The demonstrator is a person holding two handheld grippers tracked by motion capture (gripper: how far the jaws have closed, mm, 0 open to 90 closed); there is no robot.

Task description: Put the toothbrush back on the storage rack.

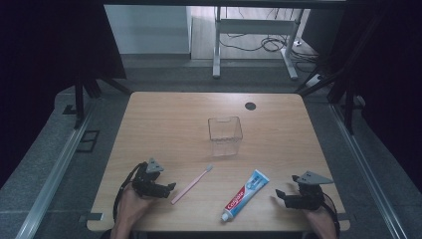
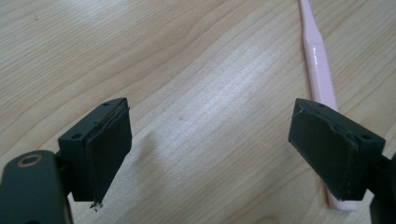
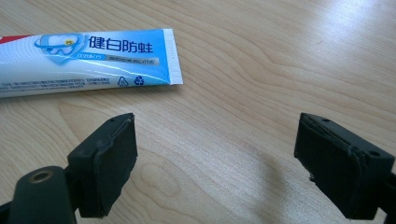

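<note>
A pink toothbrush [image 1: 191,184] lies slanted on the wooden table [image 1: 169,124], bristles toward the far side. A blue, white and red toothpaste tube [image 1: 245,195] lies right of it, cap toward the near edge. A clear square container [image 1: 225,135] stands upright behind them at mid table. My left gripper [image 1: 170,188] rests low just left of the toothbrush, open and holding nothing; in the left gripper view [image 2: 210,149] the toothbrush handle [image 2: 320,79] runs past the right jaw. My right gripper [image 1: 278,195] sits right of the tube, open over bare wood [image 3: 215,163], with the tube's flat end [image 3: 93,60] ahead to the left.
A dark round hole [image 1: 250,106] marks the table's far right part. Beyond the far edge stand a white desk frame [image 1: 254,35] and cables on the floor. Metal rails [image 1: 59,164] run along both sides of the table.
</note>
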